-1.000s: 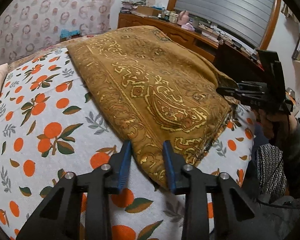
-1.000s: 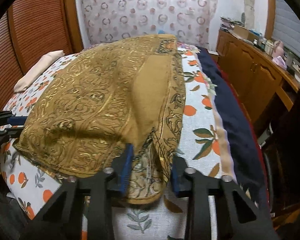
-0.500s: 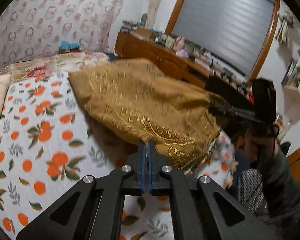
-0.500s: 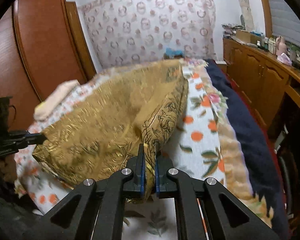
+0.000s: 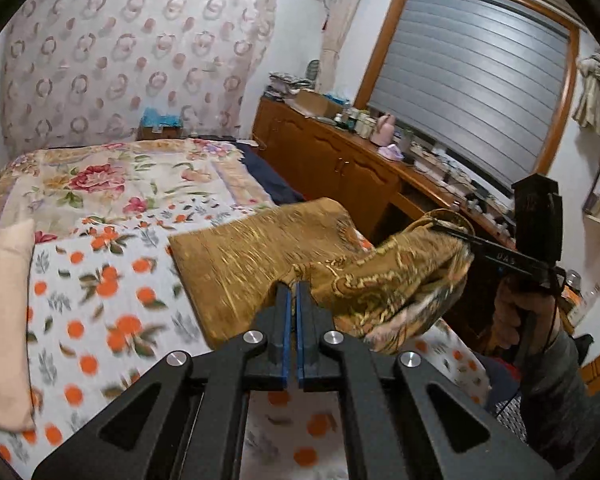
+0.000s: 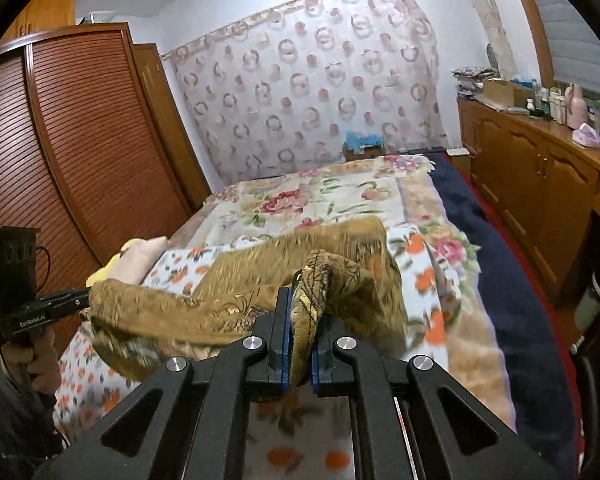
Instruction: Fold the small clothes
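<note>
Gold-brown cloth: you hold a patterned brocade garment (image 5: 260, 264) with metallic scrollwork; its near hem is lifted off the bed (image 5: 100, 280) while the far part lies on the orange-print cover toward the right edge.
Left gripper: your left gripper (image 5: 291, 292) has its blue pads closed to a thin slit on the near hem; the cloth between them is too thin to see, but the fabric rises straight from the tips.
Right gripper: your right gripper (image 6: 299, 300) is clamped on a bunched corner of the same hem, a thick wad showing between the pads.
Span: between your two grips the hem sags in a loose swag, so it is not pulled taut.
Feel, as I judge it: soft and limp, draping freely, yet with more body than a thin tee; probably light to moderate in weight.
Slip: woven metallic thread may be smooth, so a single layer could slide out of the left pads.
Where to hold: keep to the hem corners, with a full pad depth of cloth on each side.
Care: embroidery can snag on pad edges; avoid dragging it across the cover.
Elsewhere: a pale pillow (image 5: 4, 320) lies at the left edge of the bed.
</note>
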Motion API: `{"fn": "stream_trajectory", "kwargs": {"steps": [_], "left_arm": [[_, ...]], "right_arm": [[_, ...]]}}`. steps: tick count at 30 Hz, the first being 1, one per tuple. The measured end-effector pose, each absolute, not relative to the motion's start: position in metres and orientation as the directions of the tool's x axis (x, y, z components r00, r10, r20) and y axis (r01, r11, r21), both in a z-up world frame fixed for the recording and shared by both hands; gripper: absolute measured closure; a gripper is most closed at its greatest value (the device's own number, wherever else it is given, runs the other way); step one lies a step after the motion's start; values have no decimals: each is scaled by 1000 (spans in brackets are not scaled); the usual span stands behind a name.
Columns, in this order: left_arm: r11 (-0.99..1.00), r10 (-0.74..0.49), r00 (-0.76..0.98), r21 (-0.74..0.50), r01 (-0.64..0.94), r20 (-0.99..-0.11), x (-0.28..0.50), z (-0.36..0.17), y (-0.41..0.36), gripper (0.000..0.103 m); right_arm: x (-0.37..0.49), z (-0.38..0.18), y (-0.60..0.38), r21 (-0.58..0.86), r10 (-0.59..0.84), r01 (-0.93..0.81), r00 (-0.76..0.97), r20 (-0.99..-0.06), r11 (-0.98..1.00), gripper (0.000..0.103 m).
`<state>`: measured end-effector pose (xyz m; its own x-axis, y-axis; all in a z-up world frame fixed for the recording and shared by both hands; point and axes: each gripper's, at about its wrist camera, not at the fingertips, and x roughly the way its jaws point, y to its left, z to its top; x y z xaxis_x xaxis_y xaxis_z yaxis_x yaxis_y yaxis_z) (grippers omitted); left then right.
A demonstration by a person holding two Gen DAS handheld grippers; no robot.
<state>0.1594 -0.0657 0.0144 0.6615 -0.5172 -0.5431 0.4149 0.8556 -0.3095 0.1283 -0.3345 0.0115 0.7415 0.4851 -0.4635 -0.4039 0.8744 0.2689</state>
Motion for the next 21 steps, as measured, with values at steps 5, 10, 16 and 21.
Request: {"fn": "stream_trajectory", "kwargs": {"steps": [5, 10, 16, 21], "left_arm": [[873, -487, 658, -306, 379, -575, 208, 8, -61, 100], [894, -448, 648, -288, 344, -616, 246, -6, -60, 100], [913, -406, 634, -271, 304, -658, 271, -25, -58, 100], [897, -442, 611, -322, 303, -656, 279, -26, -54, 100]], "right_arm": [[179, 9, -317, 253, 481, -409, 728, -489, 877, 96], [218, 5, -304, 210, 433, -382, 731, -527, 900, 88], [232, 12, -299, 118, 319, -304, 787, -528, 945, 53], [228, 5, -294, 109, 342, -337, 777, -529, 935, 49]]}}
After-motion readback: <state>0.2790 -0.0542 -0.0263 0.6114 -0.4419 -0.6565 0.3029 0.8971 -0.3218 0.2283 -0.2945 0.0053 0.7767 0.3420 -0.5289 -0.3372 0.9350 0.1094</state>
